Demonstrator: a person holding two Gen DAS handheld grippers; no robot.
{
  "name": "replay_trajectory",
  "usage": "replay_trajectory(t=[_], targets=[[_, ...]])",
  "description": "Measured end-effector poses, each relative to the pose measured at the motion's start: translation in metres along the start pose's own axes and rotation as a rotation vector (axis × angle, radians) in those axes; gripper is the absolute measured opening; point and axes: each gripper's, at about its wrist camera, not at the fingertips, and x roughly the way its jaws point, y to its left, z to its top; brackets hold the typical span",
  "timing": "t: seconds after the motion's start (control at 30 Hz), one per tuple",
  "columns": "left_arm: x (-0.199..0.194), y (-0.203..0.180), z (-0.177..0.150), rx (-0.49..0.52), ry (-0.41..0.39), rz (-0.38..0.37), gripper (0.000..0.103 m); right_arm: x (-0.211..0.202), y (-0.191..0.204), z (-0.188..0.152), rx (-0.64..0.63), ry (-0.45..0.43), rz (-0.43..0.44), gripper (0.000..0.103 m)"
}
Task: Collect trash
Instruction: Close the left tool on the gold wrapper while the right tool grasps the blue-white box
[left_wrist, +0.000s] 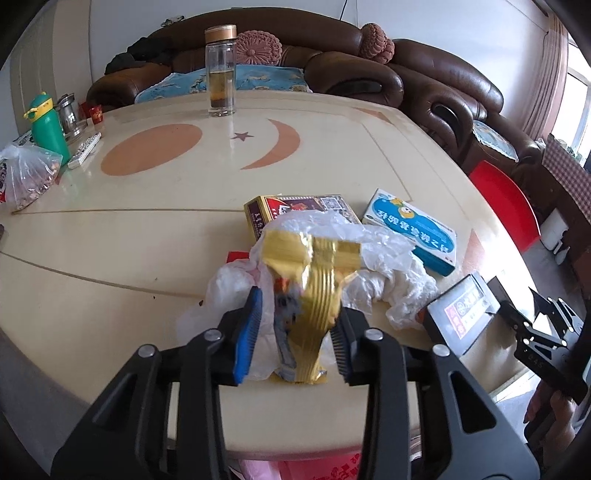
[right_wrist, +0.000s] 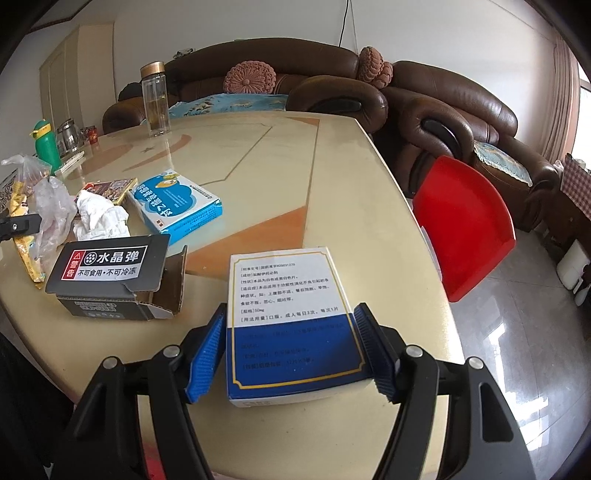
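The left gripper (left_wrist: 291, 332) is clamped on a gold foil wrapper (left_wrist: 314, 291) together with a fold of clear plastic bag (left_wrist: 229, 291). Its ribbed pads press the crumpled bundle from both sides, which suits thin, slippery trash that would slide out of a looser hold. The bundle rises from the near edge of the table (left_wrist: 147, 229), with crumpled white tissue (left_wrist: 399, 291) just to its right and a red-and-gold carton (left_wrist: 295, 206) behind it.

The right gripper (right_wrist: 291, 343) holds a white-and-blue medicine box (right_wrist: 291, 317) across its width, both blue pads flat against the box's side walls. The grip sits on the box's near end, so the far end points away over the table's near right corner.

Further out, an opened black box (right_wrist: 110, 280) lies to the left of the medicine box, and a light-blue box (right_wrist: 177, 203) lies beyond it. These likely remain to be collected. The glass bottle (left_wrist: 220, 70) at the far side and the green bottle (left_wrist: 48, 125) at far left look like kept items, not trash.
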Motion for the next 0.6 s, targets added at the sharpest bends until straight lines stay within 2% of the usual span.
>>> replay_trajectory(t=[0.13,0.4,0.6], targets=[[-0.003,0.001,-0.002,0.0,-0.002,-0.007,0.04,0.001,-0.002,0.0,0.013,0.004,0.012,0.066],[-0.007,0.0,-0.008,0.01,-0.007,0.003,0.04,0.001,-0.002,0.0,0.013,0.005,0.013,0.066],[-0.013,0.013,-0.008,-0.057,-0.015,-0.033,0.04,0.001,-0.002,-0.001,0.017,0.003,0.015,0.067]])
